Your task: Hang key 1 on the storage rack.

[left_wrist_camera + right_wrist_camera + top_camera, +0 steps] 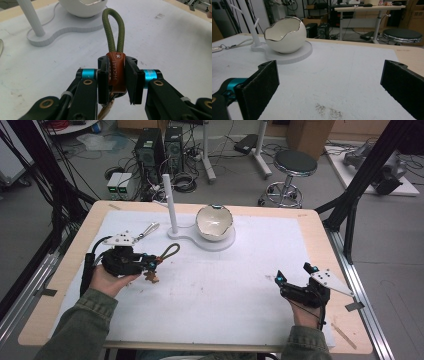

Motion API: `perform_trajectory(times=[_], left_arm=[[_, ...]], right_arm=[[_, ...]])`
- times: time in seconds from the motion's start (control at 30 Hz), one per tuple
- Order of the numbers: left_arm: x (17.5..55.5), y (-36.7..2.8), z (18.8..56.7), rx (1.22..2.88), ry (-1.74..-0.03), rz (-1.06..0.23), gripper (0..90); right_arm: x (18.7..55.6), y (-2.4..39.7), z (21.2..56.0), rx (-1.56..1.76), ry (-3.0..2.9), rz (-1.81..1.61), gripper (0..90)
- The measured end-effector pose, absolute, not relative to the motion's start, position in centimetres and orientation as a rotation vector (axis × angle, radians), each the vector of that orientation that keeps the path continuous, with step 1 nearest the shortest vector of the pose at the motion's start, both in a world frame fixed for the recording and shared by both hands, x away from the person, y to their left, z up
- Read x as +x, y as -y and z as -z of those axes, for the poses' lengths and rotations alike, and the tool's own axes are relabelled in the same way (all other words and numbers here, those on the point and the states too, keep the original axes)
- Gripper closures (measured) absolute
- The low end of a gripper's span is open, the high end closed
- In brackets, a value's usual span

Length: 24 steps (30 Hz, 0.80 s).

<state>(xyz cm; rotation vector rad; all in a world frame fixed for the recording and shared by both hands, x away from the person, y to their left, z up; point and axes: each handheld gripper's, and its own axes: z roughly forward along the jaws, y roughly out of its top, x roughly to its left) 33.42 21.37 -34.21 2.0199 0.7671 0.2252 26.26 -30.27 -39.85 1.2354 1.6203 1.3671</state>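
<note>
White surface [240,285], eggshell bowl [214,222] at the back.
Left claw [117,80] clamps the keychain's [117,72] leather tab; right claw [329,85] stands wide apart.

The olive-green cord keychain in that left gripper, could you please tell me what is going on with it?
A person is holding the left gripper shut on the brown leather band of the olive-green cord keychain, its loop pointing toward the white stand with an upright post and the white eggshell-shaped bowl. The right gripper rests open on the white table mat, holding nothing.
</note>
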Motion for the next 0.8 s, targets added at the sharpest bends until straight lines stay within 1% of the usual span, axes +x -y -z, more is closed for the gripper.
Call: perform_trajectory(times=[0.8], left_arm=[[34.8, -22.3, 30.7, 1.959, -0.764, -0.278, 73.6]], right_arm=[[26.3, 30.3, 39.8, 1.232, -1.62, -1.371, 0.7]])
